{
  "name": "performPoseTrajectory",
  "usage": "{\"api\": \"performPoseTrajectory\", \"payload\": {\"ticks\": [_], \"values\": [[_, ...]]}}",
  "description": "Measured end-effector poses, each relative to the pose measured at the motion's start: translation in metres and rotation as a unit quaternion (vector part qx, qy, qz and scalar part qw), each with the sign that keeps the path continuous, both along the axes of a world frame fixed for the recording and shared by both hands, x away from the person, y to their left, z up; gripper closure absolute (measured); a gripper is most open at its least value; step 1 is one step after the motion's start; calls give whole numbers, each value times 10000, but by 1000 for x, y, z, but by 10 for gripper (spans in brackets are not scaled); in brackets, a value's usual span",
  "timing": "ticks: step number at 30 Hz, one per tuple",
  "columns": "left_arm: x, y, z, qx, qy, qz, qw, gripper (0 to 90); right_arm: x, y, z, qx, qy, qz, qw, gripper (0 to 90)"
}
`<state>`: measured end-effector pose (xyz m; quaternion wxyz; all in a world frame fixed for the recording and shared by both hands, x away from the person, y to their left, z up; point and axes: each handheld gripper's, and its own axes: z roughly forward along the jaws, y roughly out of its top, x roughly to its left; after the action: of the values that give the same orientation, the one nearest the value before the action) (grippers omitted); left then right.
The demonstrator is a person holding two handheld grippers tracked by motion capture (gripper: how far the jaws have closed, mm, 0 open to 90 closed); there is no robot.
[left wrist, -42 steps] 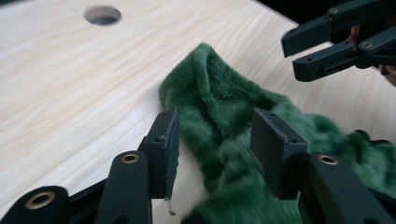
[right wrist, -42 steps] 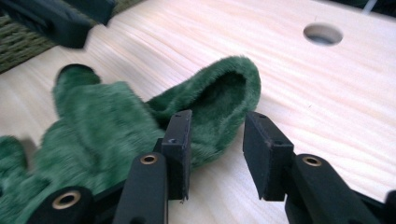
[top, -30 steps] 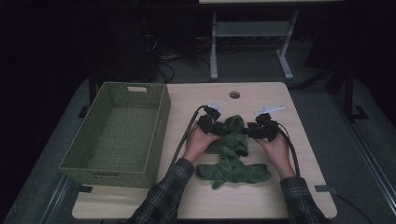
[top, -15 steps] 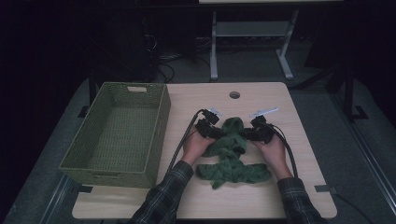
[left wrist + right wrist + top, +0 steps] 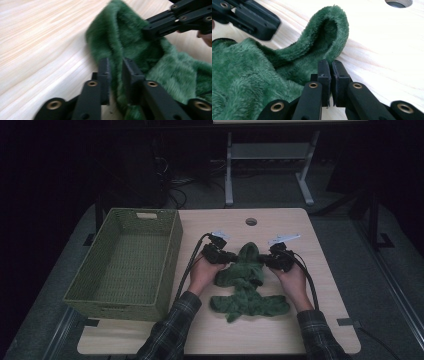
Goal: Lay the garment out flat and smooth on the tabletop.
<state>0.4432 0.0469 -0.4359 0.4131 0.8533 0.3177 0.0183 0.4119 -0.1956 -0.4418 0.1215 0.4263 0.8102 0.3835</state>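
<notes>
Both jaws just closed | pinching green fleece garment (image 5: 246, 282) edges, left and right

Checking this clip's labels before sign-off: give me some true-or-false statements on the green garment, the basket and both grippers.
1. The green fleece garment lies on the table. True.
2. The woven basket holds folded clothes. False: it is empty.
3. The left gripper pinches the garment's edge between its jaws. True.
4. The right gripper hovers wide open above the table. False: its jaws are closed at the hood's edge.
5. The basket stands on the right side of the table. False: it stands on the left.
</notes>
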Motion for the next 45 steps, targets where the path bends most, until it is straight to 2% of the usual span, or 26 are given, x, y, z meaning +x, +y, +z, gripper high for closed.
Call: {"api": "performPoseTrajectory", "payload": {"ticks": [2, 4, 7, 12, 13, 15, 17, 20, 22, 28, 33, 36, 40, 45], "values": [[0, -8, -2, -61, 62, -37, 10000, 655, 0, 2, 0, 30, -32, 38, 10000, 857], [1, -15, -6, 62, 51, -82, 9999, 570, 0, 4, 1, 46, -67, 54, 10000, 858], [2, -22, -13, 235, 46, -133, 9996, 531, -1, 5, 3, 87, -161, 96, 9998, 863], [4, -25, -21, 509, 33, -86, 9987, 531, -4, 5, 9, 163, -306, 172, 9993, 871], [4, -25, -22, 551, 25, -59, 9985, 539, -5, 4, 10, 176, -367, 183, 9990, 872], [4, -25, -23, 533, 27, 7, 9986, 625, -6, 4, 12, 202, -389, 187, 9989, 872], [4, -24, -21, 554, 23, -29, 9985, 723, -7, 4, 13, 206, -449, 203, 9986, 872], [3, -21, -17, 486, -7, -65, 9988, 804, -8, 5, 15, 212, -482, 228, 9984, 873], [2, -18, -12, 444, -45, -98, 9990, 816, -9, 5, 16, 219, -512, 235, 9982, 872], [0, -1, 2, 151, -138, 133, 9997, 838, -9, 2, 16, 57, -538, 147, 9984, 876], [3, 19, 5, 135, -194, 307, 9993, 847, -7, -3, 15, -20, -532, 47, 9986, 876], [4, 28, 3, 77, -204, 474, 9986, 856, -4, -5, 12, -85, -529, 7, 9986, 876], [5, 37, -6, 71, -178, 657, 9977, 868, 2, -8, 3, -162, -385, -64, 9991, 876], [9, 41, -22, 180, 2, 752, 9970, 877, 10, -9, -11, -276, -156, -104, 9994, 876]]}}
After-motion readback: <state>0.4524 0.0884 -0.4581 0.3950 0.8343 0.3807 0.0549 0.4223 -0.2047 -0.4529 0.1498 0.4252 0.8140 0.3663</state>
